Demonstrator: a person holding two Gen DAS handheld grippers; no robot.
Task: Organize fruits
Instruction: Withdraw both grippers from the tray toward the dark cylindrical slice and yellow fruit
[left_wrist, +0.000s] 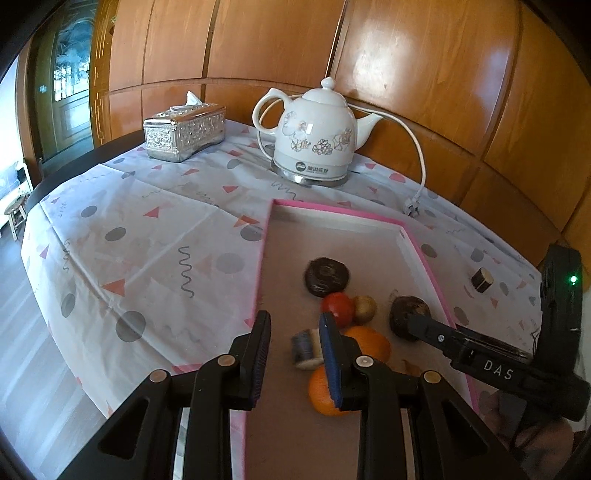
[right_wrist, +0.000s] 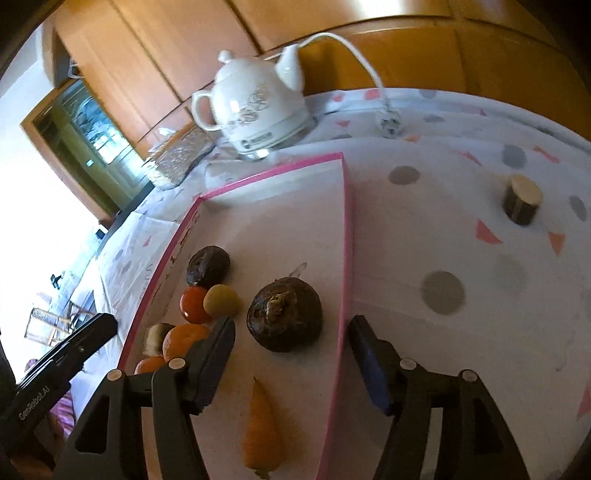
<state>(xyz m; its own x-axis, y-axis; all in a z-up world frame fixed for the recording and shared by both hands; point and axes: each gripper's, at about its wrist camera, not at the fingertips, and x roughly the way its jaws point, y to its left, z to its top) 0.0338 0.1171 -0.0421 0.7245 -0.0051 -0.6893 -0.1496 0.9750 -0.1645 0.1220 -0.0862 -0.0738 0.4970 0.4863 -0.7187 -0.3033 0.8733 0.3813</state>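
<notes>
A pink-rimmed tray (left_wrist: 421, 248) (right_wrist: 346, 236) holds a dark flat round fruit (left_wrist: 327, 277) (right_wrist: 208, 266), a red tomato (left_wrist: 337, 308) (right_wrist: 192, 304), a small tan fruit (left_wrist: 365, 308) (right_wrist: 221, 301), two oranges (left_wrist: 371, 345) (right_wrist: 183, 339), a cut cane piece (left_wrist: 304, 349) (right_wrist: 156, 338), a dark water chestnut (left_wrist: 408, 312) (right_wrist: 284, 319) and a carrot (right_wrist: 260, 432). Another cane piece (left_wrist: 482, 280) (right_wrist: 521, 199) lies on the cloth outside. My left gripper (left_wrist: 295, 349) is open and empty over the tray's near left. My right gripper (right_wrist: 291, 350) is open, just behind the chestnut.
A white floral kettle (left_wrist: 319, 138) (right_wrist: 258, 107) with cord and plug (left_wrist: 412, 210) (right_wrist: 388, 123) stands behind the tray. A silver tissue box (left_wrist: 184, 131) (right_wrist: 177, 158) sits far left. The patterned tablecloth (left_wrist: 147, 236) drops off at the left edge.
</notes>
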